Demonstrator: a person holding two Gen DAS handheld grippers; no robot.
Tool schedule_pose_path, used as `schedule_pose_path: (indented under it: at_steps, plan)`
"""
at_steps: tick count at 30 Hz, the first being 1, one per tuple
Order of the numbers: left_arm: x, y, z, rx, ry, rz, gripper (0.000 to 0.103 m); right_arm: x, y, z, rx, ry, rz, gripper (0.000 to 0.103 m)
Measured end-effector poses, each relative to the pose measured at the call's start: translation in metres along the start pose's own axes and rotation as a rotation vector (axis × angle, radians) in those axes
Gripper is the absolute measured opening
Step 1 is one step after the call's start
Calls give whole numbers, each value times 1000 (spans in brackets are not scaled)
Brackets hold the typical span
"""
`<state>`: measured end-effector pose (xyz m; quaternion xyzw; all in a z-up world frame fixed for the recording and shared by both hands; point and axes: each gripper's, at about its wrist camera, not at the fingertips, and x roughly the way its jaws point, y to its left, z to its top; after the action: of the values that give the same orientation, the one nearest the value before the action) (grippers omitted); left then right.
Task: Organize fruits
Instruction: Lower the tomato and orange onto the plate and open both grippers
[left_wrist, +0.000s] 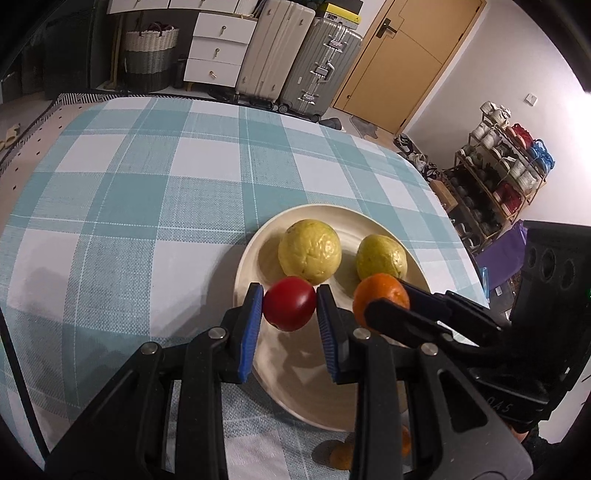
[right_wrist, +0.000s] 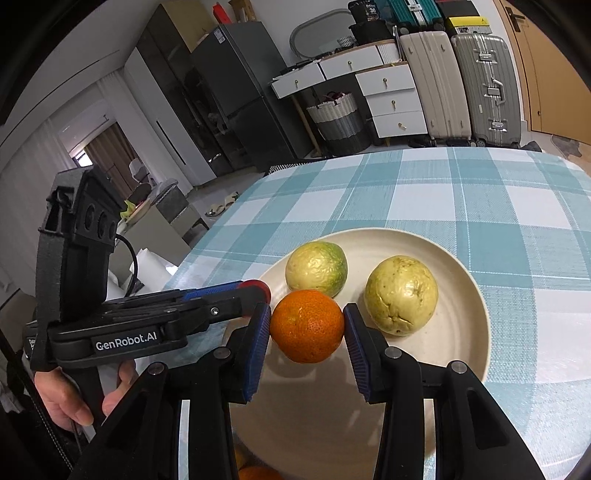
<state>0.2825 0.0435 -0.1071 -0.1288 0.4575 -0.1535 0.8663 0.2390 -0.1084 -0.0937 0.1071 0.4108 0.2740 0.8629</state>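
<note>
**Two fruits held over the plate, both claws loaded**

My left claw (left_wrist: 290, 304) is clamped on a small red tomato (left_wrist: 289, 303), and my right claw (right_wrist: 307, 326) is clamped on an orange tangerine (right_wrist: 307, 325). Both hang just above the near side of the cream plate (left_wrist: 373, 225), which sits on the teal-checked table (left_wrist: 147, 184). Two yellow-green guavas (left_wrist: 309, 250) (left_wrist: 381, 257) already rest on the far half of the plate, side by side and apart from each other.

The risks, as I judge them: the two claws are close together here, so lowering both at once could knock one against the other and jar a fruit loose. The tomato is smooth and glossy and gripped only at its sides, so it could slip, or bruise if I squeeze harder. Both fruits are round; released too high or near the rim, they could roll off the plate onto the table, or bump the guavas.

The tangerine's skin is pitted and bright orange, and it fills the gap between my blue pads (right_wrist: 258, 343). The guavas look wrinkled and dented, one with a green flush. More orange fruit (left_wrist: 341, 458) lies on the table near the plate's close edge, not yet on the plate.
</note>
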Motion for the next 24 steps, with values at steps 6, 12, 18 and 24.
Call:
schedule_pose_path:
  at_steps: [6,12,18,24]
  plan:
    - [4,3,3,-4,4,-22,27,5,-4,3,23,0,-7,41]
    - [4,5,5,-21,6,-47,27,4,-3,4,14,-26,-23,59]
    - [-13,4,3,-23,-20,-34,34,-21,5,4,-5,-115,-19,85]
    - [-38,-3,-4,-16,-57,-11,37,-51,13,-4,13,-154,6,85]
